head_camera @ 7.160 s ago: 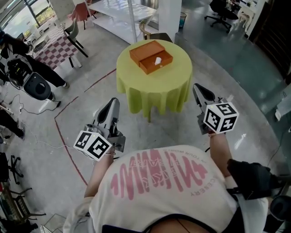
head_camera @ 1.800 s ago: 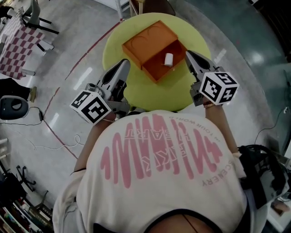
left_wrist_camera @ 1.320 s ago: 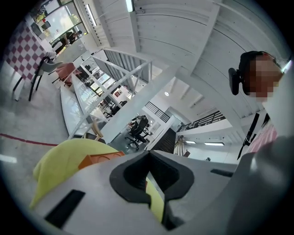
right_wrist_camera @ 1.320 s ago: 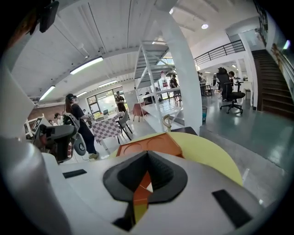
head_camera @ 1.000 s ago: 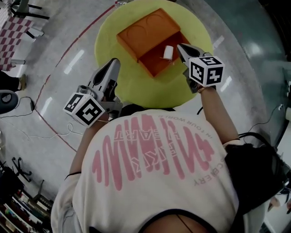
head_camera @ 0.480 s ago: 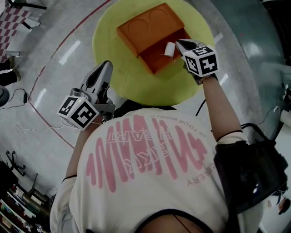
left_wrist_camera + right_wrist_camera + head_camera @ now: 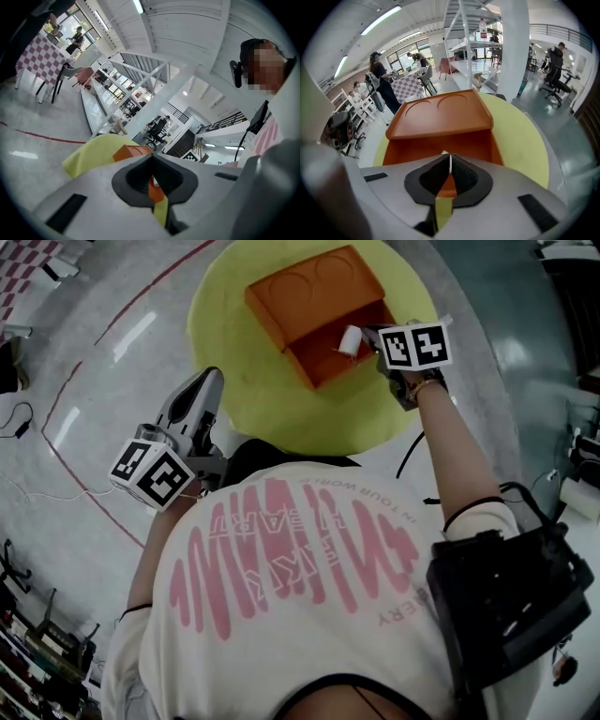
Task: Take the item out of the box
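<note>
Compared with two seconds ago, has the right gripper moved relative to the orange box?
Yes. The right gripper has closed in on the orange box, from off its near corner to the edge of its open compartment, beside the white item.

Small white item [image 7: 350,338] lies inside the open orange box [image 7: 309,296].

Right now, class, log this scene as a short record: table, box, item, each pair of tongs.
table: round, yellow cloth
box: orange, open, on the table
item: small, white, inside the box
right tongs: shut, empty, tips beside the item
left tongs: shut, empty, away from the box
</note>
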### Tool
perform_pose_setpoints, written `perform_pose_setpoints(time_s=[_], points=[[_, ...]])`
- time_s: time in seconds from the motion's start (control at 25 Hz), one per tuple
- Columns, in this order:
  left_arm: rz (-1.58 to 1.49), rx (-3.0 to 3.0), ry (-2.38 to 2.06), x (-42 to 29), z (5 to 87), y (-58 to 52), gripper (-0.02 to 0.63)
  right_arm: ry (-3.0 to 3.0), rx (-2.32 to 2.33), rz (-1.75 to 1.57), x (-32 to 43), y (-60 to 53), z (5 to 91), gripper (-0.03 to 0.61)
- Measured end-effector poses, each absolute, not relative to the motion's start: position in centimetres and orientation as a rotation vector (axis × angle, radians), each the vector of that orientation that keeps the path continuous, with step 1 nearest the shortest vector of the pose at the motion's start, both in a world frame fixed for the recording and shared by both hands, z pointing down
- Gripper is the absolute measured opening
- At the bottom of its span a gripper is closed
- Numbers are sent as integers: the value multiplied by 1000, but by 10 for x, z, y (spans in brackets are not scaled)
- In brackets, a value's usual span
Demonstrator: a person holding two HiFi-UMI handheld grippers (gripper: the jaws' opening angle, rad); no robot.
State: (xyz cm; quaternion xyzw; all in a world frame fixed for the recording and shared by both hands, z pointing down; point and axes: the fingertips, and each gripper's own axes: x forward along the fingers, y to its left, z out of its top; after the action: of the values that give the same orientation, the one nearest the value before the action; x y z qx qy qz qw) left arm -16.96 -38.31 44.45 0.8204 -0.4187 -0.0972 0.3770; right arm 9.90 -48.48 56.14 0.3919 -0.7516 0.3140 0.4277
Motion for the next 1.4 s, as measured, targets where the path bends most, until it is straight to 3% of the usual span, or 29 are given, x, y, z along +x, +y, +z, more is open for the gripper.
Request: perform_pose_setpoints(time_s=[0.08, 0.16, 0.6, 1.16, 1.4], points=[[-251, 2090, -1090, -174, 448, -380, 6, -1849, 985, 855, 101, -486, 568, 43], [-264, 2078, -1114, -179, 449, -377, 6, -1817, 975, 930, 103, -483, 576, 122], [-334, 2044, -1183, -194, 448, -361, 6, -1681, 1084, 1333, 93, -484, 596, 236], [-404, 2002, -1284, -220, 447, -337, 6, -1434, 1291, 1421, 97, -487, 612, 240], [-419, 1996, -1311, -223, 442, -330, 6, -1413, 1331, 1392, 96, -489, 613, 178]])
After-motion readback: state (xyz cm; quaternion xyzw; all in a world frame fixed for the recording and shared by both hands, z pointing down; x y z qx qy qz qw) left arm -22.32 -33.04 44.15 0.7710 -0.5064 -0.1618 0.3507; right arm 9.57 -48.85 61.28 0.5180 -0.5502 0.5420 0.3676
